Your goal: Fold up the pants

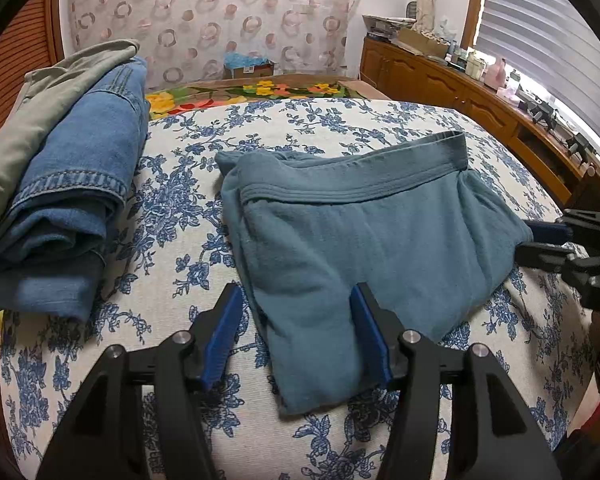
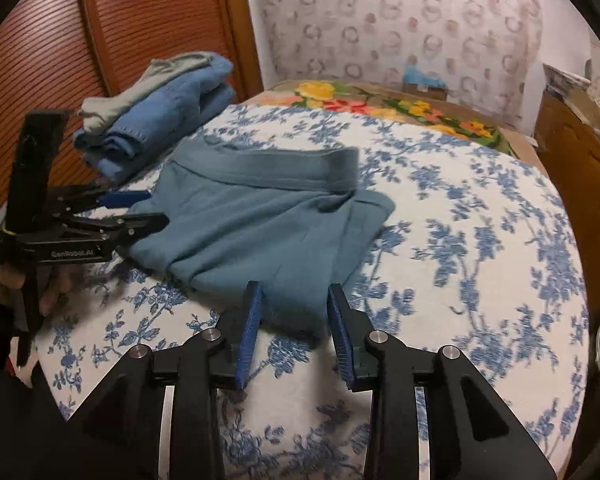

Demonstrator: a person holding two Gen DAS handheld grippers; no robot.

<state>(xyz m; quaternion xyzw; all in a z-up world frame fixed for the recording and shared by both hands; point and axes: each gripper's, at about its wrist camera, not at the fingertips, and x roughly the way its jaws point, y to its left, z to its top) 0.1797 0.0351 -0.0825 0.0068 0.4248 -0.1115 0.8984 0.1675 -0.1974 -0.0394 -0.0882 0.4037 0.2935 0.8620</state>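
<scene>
Floral bedspread (image 1: 308,128) holds one teal pants (image 1: 340,232), two folded garments (image 1: 72,184); both grippers' fingers (image 1: 224,336) spread.

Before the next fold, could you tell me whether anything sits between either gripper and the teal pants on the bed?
Nothing visible does. The left gripper stands open at the near edge of the teal pants, and the right gripper is open at their other near corner. The folded jeans lie apart, off to the side.
</scene>
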